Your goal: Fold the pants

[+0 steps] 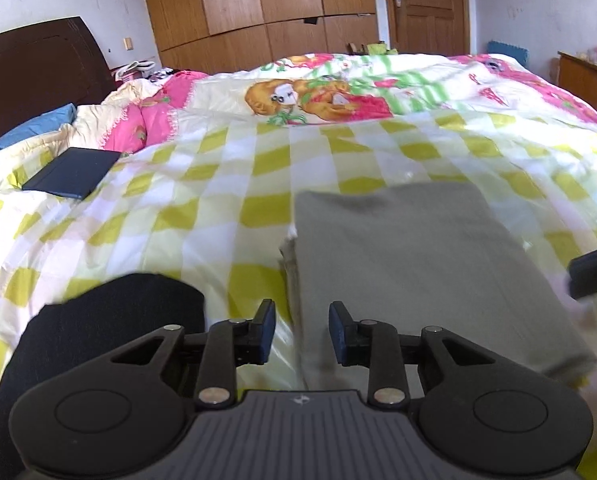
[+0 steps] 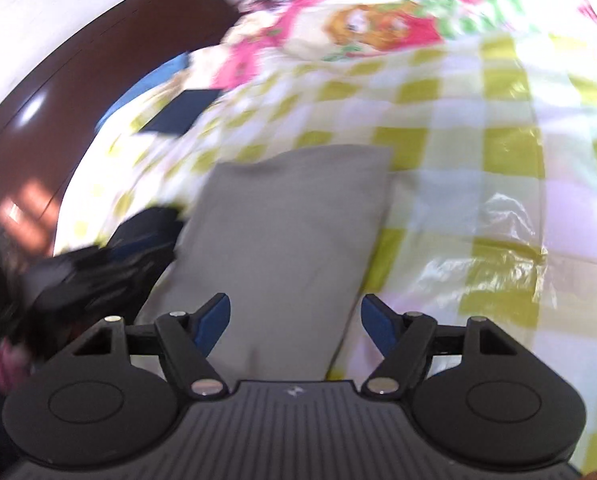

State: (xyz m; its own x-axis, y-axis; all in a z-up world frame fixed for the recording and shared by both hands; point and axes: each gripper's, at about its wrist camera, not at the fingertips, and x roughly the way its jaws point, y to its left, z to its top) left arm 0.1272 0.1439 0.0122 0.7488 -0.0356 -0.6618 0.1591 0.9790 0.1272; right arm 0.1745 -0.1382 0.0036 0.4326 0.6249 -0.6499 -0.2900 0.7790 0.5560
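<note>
On the bed (image 1: 178,184) I see the pants (image 1: 410,264) lying flat as a folded grey rectangle, so I judge the folding about done. My left gripper (image 1: 302,330) and right gripper (image 2: 294,324) both hover spread and empty above them. Next I'd check edges, smoothing any.

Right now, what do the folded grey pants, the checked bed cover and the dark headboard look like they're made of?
Grey pants: soft matte woven or knit cloth, probably cotton; it lies in flat folded layers without shine.
Checked bed cover: thin printed fabric; a clear plastic sheet seems to lie over part of it, judging by the glossy crinkles.
Headboard: dark brown wood or veneer, smooth and glossy; it reflects light.
</note>
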